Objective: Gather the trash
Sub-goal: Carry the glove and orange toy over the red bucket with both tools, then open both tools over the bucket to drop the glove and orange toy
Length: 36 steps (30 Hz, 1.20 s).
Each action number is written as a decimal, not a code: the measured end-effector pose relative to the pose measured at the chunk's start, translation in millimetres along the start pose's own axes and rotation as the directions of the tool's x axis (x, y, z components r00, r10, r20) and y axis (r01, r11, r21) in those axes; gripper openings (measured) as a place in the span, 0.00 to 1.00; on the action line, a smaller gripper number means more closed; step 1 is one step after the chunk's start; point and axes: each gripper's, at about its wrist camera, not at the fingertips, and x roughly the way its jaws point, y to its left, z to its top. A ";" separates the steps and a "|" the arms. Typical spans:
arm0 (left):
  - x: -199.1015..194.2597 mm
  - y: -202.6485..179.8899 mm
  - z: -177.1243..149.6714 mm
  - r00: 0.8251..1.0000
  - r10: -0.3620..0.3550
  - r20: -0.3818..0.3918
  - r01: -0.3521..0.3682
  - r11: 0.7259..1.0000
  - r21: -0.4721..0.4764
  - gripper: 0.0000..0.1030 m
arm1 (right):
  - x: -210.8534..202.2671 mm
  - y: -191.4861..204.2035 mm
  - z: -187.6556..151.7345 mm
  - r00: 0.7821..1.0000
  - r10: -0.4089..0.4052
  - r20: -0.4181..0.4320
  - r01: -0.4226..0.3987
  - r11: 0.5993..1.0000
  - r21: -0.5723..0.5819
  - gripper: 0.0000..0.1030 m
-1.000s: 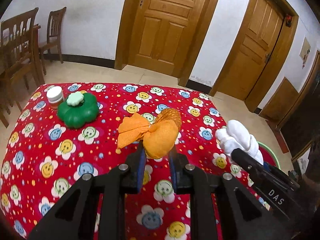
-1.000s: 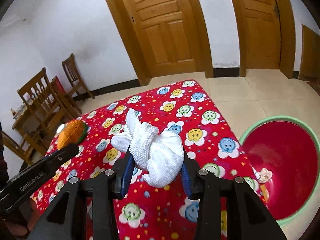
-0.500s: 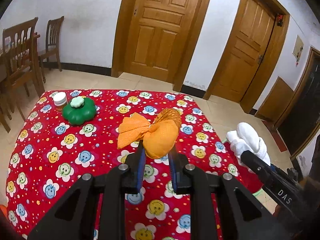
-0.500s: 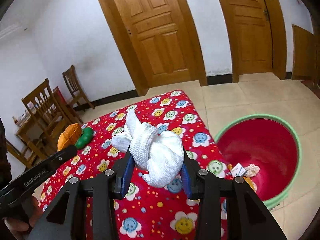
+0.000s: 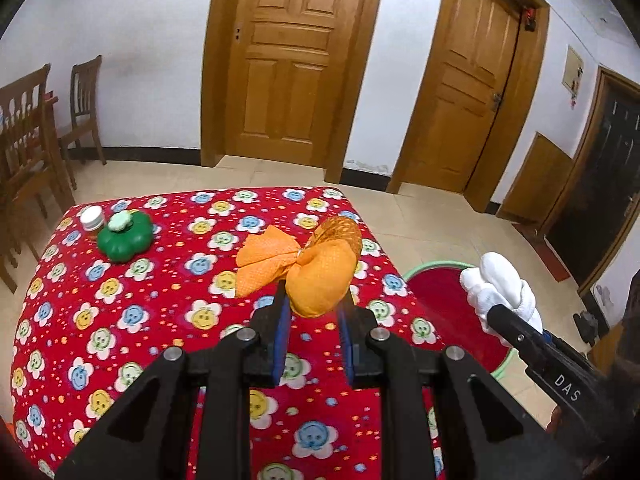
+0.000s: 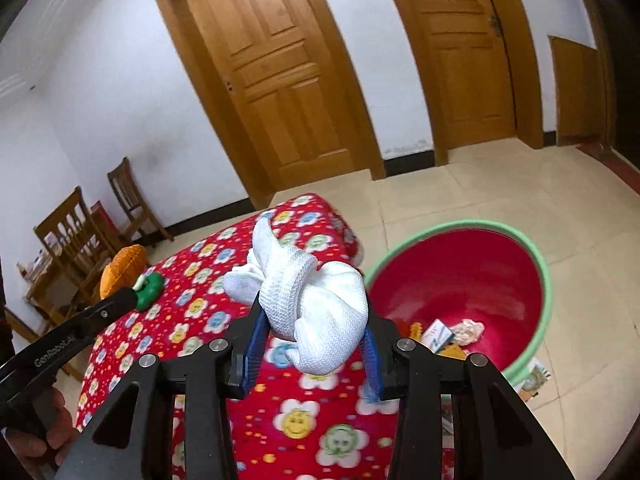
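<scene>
You see a red tablecloth printed with smiling flowers, and on its far left corner a green flower-shaped container just beside a white-capped jar. Wooden chairs stand by the white wall, and two wooden doors face you.

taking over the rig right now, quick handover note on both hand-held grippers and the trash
Left hand-held gripper: shut on the orange cloth bundle, held above the flowered table.
Right hand-held gripper: shut on the white cloth bundle, beside the red basin on the floor.
Done: some paper scraps already lie in the basin.
Left: drop both bundles into the basin. The green flower-shaped container and small jar remain at the table's far corner.
</scene>
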 end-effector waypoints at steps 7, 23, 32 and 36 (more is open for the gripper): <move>23.8 -31.2 0.7 0.999 -0.031 -0.037 0.033 0.999 0.042 0.20 | 4.6 -36.3 0.6 0.999 -0.038 -0.011 0.039 0.997 0.069 0.42; 107.4 -115.7 -10.7 0.969 -0.172 -0.180 0.198 0.970 0.138 0.20 | 28.4 -114.2 -1.9 0.985 -0.152 -0.081 0.164 0.971 0.175 0.42; 144.3 -140.5 -21.8 0.948 -0.185 -0.259 0.229 0.962 0.151 0.37 | 41.1 -138.5 -5.0 0.976 -0.176 -0.126 0.200 0.956 0.213 0.43; 147.9 -142.4 -24.6 0.950 -0.176 -0.258 0.221 0.962 0.161 0.40 | 47.9 -143.6 -5.7 0.975 -0.173 -0.143 0.202 0.955 0.219 0.43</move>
